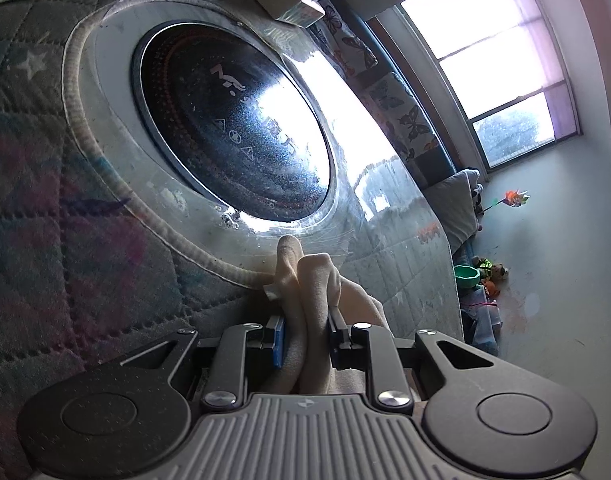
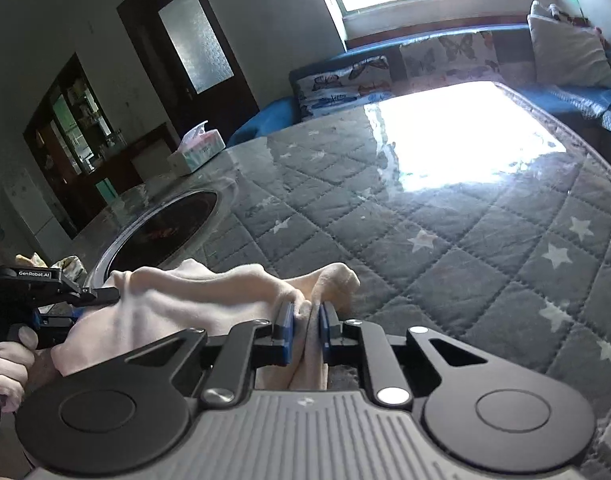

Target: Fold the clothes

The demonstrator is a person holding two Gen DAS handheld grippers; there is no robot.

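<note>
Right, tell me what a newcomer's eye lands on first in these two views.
First the cream garment, stretched between the left gripper and the right gripper, both shut on it. Next the round black glass hob, set into the quilted star-patterned table cover beyond the cloth, and the window glare on the cover's far side.

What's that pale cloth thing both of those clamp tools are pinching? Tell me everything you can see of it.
The cream garment looks like soft, slightly fuzzy knit fabric, plain with no print. It is bunched and wrinkled, not flat. The right gripper clamps one gathered fold; the left gripper clamps another, so the cloth stretches between them. It hangs just above the quilted star-pattern cover, near the dark round glass inset. What kind of garment it is cannot be told.
</note>
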